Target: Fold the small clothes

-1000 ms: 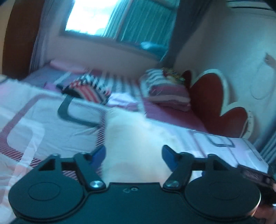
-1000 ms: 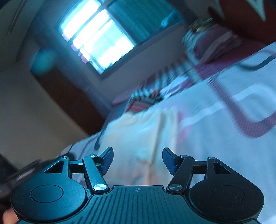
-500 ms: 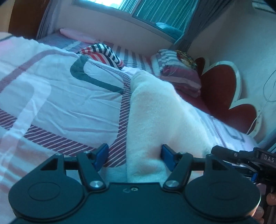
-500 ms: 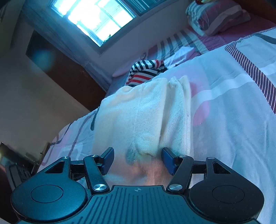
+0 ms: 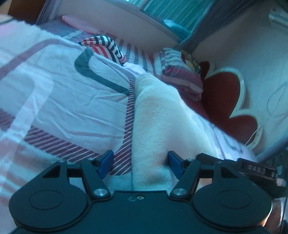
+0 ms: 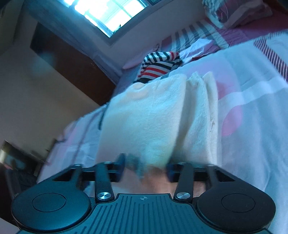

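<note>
A cream knitted garment lies folded lengthwise on the patterned bedspread. My left gripper is open, its blue fingertips astride the garment's near end. In the right wrist view the same garment stretches away from my right gripper, whose jaws are blurred and stand apart around the garment's near edge. A striped red, white and navy garment lies farther up the bed; it also shows in the right wrist view.
Striped pillows rest against a red heart-shaped headboard. A window is behind the bed. A dark wooden wardrobe stands by the wall. The right gripper's body shows at the left view's right edge.
Both grippers have dropped lower and closer to the garment's ends. The right gripper's jaws have narrowed a little and are now blurred by motion.
</note>
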The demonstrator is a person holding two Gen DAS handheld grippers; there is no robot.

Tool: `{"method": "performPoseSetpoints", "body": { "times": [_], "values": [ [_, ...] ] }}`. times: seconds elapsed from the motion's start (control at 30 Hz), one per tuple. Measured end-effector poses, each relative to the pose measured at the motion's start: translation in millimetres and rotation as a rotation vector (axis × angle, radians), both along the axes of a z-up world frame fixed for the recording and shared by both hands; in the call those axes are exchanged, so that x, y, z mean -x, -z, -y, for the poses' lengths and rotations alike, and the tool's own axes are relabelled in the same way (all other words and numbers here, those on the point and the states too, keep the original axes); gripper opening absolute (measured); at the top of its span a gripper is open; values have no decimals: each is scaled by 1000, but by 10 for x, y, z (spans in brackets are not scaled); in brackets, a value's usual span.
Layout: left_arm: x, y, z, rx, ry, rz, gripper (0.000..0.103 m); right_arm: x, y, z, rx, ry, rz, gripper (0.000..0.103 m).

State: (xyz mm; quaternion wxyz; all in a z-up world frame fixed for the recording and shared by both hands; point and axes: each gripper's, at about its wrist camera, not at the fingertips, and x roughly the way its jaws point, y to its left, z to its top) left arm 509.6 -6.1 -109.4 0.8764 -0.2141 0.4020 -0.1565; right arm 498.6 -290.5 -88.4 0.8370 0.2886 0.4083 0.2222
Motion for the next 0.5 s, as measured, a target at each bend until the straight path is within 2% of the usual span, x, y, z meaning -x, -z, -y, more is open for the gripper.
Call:
{"method": "performPoseSetpoints", "body": {
  "times": [0.03,0.07,0.1,0.27,0.37,0.47,0.5],
  "values": [
    [0,-31,28,-27,0,9,66,3,-28,-41,31,-6,9,30],
    [6,-64,51,-49,2,27,66,13,-55,-84,61,-20,21,19],
    [11,-82,64,-63,3,43,66,25,-78,-134,91,-37,35,17],
    [-11,-194,163,-117,28,64,64,116,-220,-319,229,-58,110,15],
    [-24,-286,340,-118,119,59,65,207,-336,-224,251,-31,131,15],
    [-70,-219,635,-265,185,17,68,220,-324,-42,265,-15,102,15],
    [-90,-162,670,-265,190,-3,68,173,-229,18,259,-7,58,15]
  ]
}}
